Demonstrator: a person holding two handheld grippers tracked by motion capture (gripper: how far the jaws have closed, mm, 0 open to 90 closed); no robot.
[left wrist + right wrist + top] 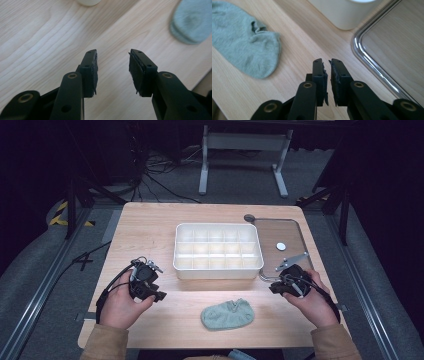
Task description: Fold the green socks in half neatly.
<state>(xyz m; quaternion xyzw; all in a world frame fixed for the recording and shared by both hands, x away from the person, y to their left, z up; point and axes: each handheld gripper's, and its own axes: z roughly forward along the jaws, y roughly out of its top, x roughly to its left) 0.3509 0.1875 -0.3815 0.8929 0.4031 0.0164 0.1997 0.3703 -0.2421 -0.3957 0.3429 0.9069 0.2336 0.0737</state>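
Step in hand: neither tongs holds anything; both hover over the table (150, 220), so this looks like the approach before a first grasp.
Sock: a pale green sock (228, 314) lies flat at the near edge of the table, between the two hands and nearest to them.
Left tongs: the left tongs (161, 296) stand apart, bare wood between the pads.
Right tongs: the right tongs (273, 288) are nearly together with only a thin slit, nothing between.
Next move: probably the right tongs must spread, then swing left and down onto the sock's edge.
Far things: a white compartment tray (218, 270) mid-table, a clear lid (295, 227) to its right.
Gripper views: the right gripper view shows the sock's gathered cuff (258, 26) and the lid's shiny rim (372, 63); the high view alone shows the tray's compartments.
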